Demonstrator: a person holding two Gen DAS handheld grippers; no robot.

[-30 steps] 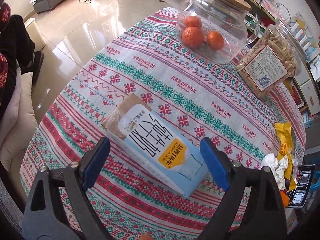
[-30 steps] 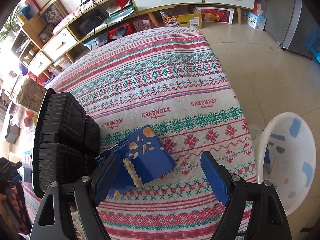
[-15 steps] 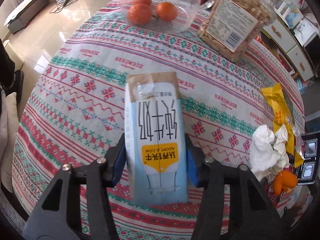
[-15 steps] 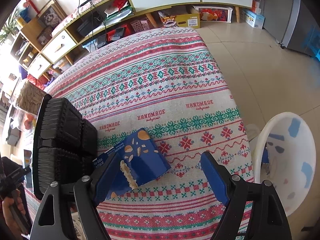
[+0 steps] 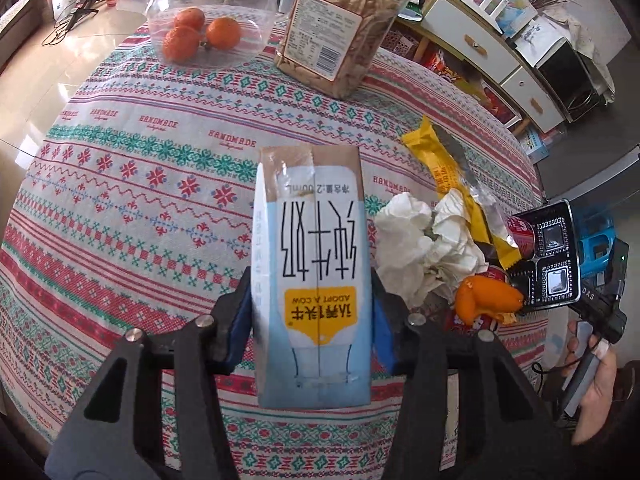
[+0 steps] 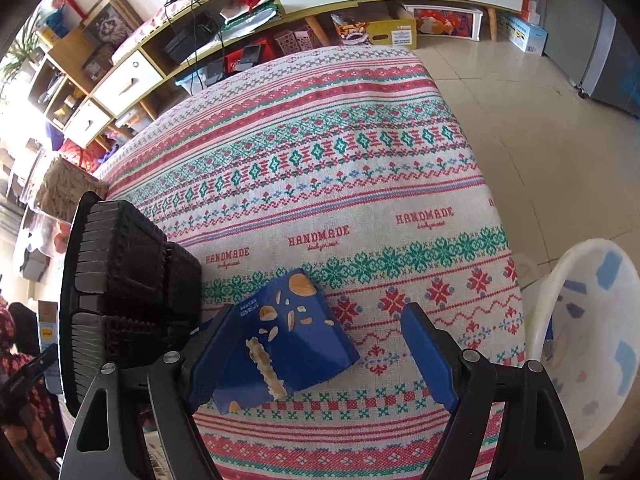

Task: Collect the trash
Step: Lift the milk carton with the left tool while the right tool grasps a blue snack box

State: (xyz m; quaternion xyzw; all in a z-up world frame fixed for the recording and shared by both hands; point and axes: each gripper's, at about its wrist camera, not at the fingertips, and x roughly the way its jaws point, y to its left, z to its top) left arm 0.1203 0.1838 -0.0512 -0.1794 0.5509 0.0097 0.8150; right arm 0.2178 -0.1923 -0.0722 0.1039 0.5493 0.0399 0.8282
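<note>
The milk carton [image 5: 310,264] is clamped between the blue pads of the left hand-held gripper [image 5: 312,322], one pad against each side wall, and is carried over the desk [image 5: 120,184]; whether its base touches the cloth cannot be determined. The right hand-held gripper [image 6: 316,356] is spread wide and grips nothing; a blue wrapper [image 6: 288,340] lies on the cloth between its pads, nearer the left pad, just beside a black tray [image 6: 120,280]. Remaining trash on the desk: crumpled tissue [image 5: 424,248], a yellow wrapper [image 5: 452,172] and orange peel [image 5: 484,300], grouped close together to the right of the carton. A jar of oranges [image 5: 208,20] and a snack jar [image 5: 340,28] stand at the far edge and are probably not trash. A white bin [image 6: 592,340] stands on the floor beside the desk edge, with some scraps inside. Judged progress: early; one item is gripped but not deposited, and most of the trash is left to collect.
</note>
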